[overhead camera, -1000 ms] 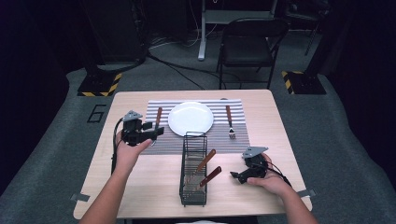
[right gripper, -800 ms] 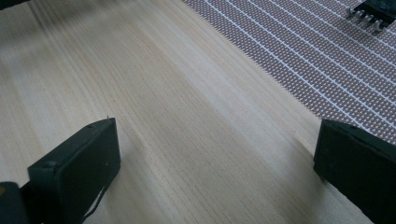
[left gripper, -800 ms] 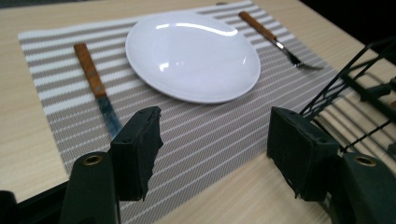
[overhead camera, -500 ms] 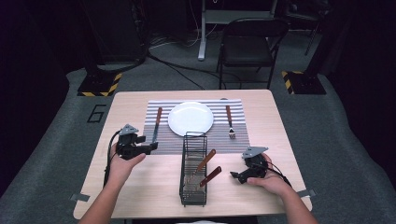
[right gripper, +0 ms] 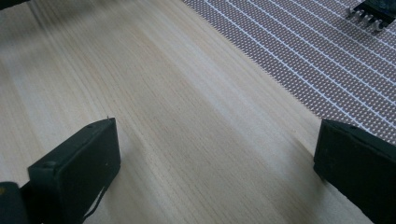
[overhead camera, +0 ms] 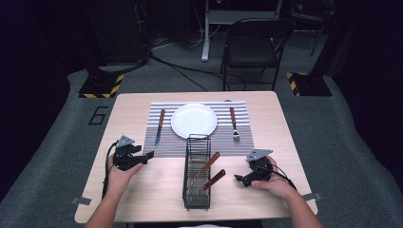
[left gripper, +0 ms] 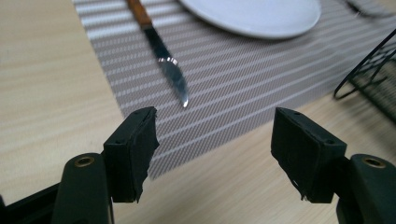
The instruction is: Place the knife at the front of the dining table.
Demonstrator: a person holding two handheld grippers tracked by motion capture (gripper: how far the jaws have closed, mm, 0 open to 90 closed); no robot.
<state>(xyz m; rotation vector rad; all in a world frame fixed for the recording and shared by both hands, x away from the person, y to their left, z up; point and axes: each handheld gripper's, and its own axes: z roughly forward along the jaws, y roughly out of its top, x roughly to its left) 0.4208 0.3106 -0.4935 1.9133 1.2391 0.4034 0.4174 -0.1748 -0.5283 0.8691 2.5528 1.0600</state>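
Note:
A steel knife [overhead camera: 159, 126] with a wooden handle lies on the striped placemat [overhead camera: 167, 145], left of the white plate [overhead camera: 194, 120]. A fork [overhead camera: 233, 122] lies right of the plate. My left gripper [overhead camera: 148, 156] hovers low over the placemat's near left corner. It is open, its jaws have just been opening, and nothing is between them. In the left gripper view the knife [left gripper: 161, 51] lies ahead of the left gripper [left gripper: 217, 144]. My right gripper [overhead camera: 239, 179] rests open on the bare wood, right of the wire basket [overhead camera: 198, 137]. The right gripper [right gripper: 217, 158] holds nothing.
The black wire basket holds two wooden-handled utensils [overhead camera: 206, 167] leaning inside. The placemat [right gripper: 327, 51] and the fork tines [right gripper: 369, 16] lie beyond the right gripper. A folding chair [overhead camera: 252, 45] stands behind the table.
My left gripper has come down and back toward the near left, away from the knife's handle. The right gripper has stayed put.

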